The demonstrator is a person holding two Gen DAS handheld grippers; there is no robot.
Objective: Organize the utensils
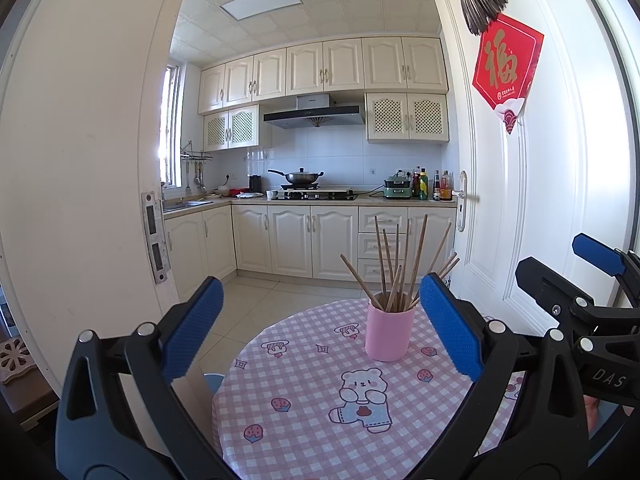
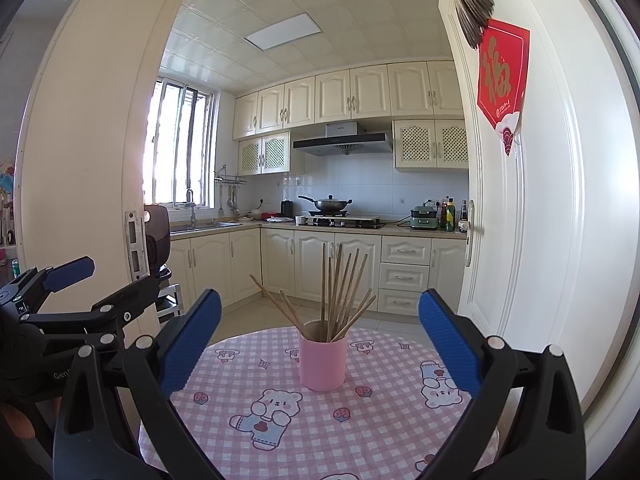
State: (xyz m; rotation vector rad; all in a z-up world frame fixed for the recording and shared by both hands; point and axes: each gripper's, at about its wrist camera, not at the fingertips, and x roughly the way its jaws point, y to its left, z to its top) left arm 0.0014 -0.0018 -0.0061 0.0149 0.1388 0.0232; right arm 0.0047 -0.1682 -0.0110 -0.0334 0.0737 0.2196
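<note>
A pink cup stands upright on a round table with a pink checked cloth. Several wooden chopsticks fan out of it. My left gripper hovers above the table's near side, open and holding nothing, the cup just inside its right finger. My right gripper is also open and holds nothing, with the cup centred between its fingers farther ahead. Each gripper shows in the other's view: the right one at the right edge, the left one at the left edge.
Beyond the table an open doorway leads into a kitchen with cream cabinets, a stove with a wok and a sink. A white door with a red poster stands to the right. A door frame rises on the left.
</note>
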